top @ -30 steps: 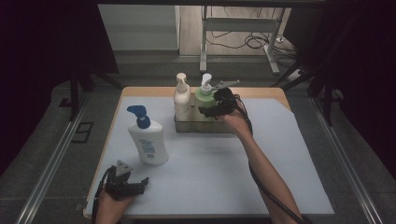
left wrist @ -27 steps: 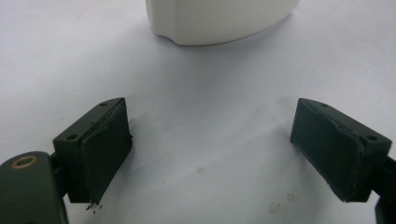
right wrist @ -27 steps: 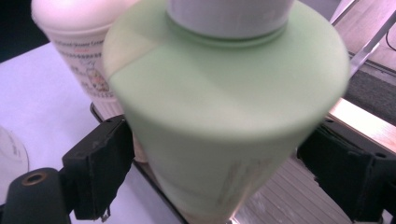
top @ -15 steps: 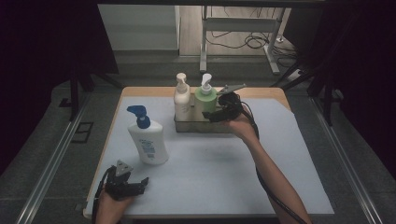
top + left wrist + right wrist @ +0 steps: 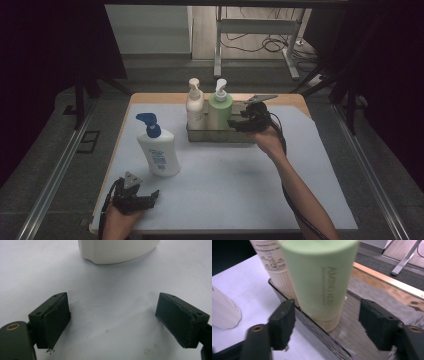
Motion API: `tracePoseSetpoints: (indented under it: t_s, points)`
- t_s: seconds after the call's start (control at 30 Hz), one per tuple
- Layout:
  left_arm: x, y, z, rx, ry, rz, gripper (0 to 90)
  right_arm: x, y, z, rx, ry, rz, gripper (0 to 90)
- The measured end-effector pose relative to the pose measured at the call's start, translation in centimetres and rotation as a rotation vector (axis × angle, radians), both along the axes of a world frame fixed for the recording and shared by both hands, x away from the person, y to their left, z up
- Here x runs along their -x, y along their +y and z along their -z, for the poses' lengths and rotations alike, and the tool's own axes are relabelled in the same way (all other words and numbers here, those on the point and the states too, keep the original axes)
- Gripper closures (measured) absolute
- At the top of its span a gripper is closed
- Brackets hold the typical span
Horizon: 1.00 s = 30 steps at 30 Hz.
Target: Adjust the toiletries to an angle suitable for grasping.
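Right gripper view: green bottle (image 5: 322,282) stands just beyond the closing, half-open fingers (image 5: 283,322); nothing gripped.

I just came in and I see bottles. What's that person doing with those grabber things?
The person holds a gripper in each hand. The right gripper is at the metal tray, beside the green bottle that stands there next to a cream bottle. Its jaws have just been closing, but they don't touch the green bottle. The left gripper rests open near the white bottle.
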<state>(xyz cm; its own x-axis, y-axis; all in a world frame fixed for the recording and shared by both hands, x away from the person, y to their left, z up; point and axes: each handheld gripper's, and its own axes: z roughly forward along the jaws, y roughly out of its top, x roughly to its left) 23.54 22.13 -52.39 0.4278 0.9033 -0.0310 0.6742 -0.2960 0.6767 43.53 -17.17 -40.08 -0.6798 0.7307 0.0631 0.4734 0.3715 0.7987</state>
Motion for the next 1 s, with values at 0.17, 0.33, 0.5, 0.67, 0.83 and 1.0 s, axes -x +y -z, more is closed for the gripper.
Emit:
tracePoseSetpoints:
  t_s: [0.17,0.33,0.5,0.67,0.83,1.0]
  points:
    - [0.0,0.0,0.0,0.0,0.0,0.0,11.7,-0.3,-0.8,0.1,-0.004,-0.009,0.029,46.9]
    - [0.0,0.0,0.0,0.001,0.0,0.0,11.7,-0.7,-1.0,0.5,0.012,-0.021,0.062,57.6]
    - [0.0,0.0,0.0,0.0,0.0,0.0,11.7,-1.1,-0.9,1.1,0.014,-0.03,0.084,66.4]
    - [0.0,0.0,0.0,0.0,0.0,0.0,11.7,-1.8,-0.6,1.6,0.019,-0.013,0.101,78.9]
    - [0.0,0.0,0.0,-0.001,0.0,0.0,11.7,-2.7,-0.1,2.4,0.044,0.004,0.109,89.4]
    - [0.0,0.0,0.0,-0.002,0.001,0.001,11.7,-3.5,0.6,3.2,0.051,0.027,0.124,89.7]
